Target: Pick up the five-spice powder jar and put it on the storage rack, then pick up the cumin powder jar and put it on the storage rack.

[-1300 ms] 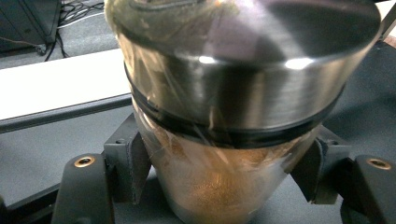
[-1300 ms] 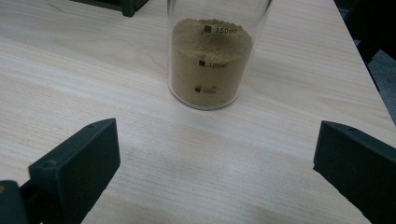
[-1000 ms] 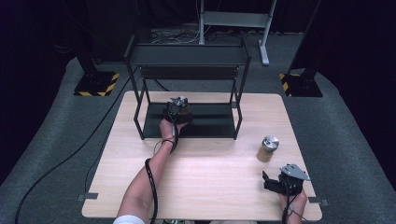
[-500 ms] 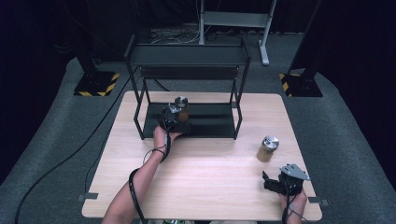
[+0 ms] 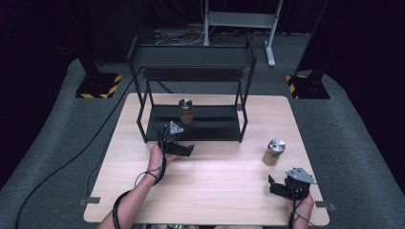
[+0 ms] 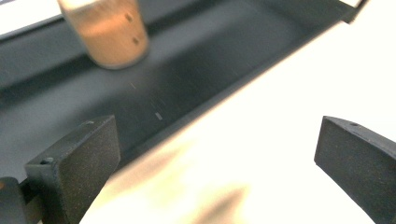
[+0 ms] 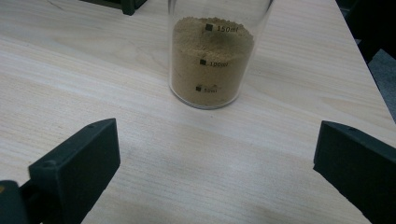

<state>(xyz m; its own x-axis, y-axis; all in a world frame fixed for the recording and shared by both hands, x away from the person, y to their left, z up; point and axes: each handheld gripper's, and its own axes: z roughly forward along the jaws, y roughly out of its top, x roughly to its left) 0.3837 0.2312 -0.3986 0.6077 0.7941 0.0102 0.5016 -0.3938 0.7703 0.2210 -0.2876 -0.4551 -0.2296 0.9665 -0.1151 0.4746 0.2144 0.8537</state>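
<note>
We hold the left claw (image 5: 184,149) wide and empty over the worktop (image 5: 215,191), just in front of the black rack (image 5: 191,131). One jar of brown powder (image 5: 186,111) stands upright on the rack's bottom shelf, apart from that claw. Our right claw (image 5: 282,187) is also wide and empty, near the second jar (image 7: 211,60) standing on the worktop.

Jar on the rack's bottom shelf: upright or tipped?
Upright. The jar stands on the shelf with its lid on top; the left tool is open, apart from it.

Grey carpet (image 5: 57,143) — striped stand bases (image 5: 100,88)
</note>
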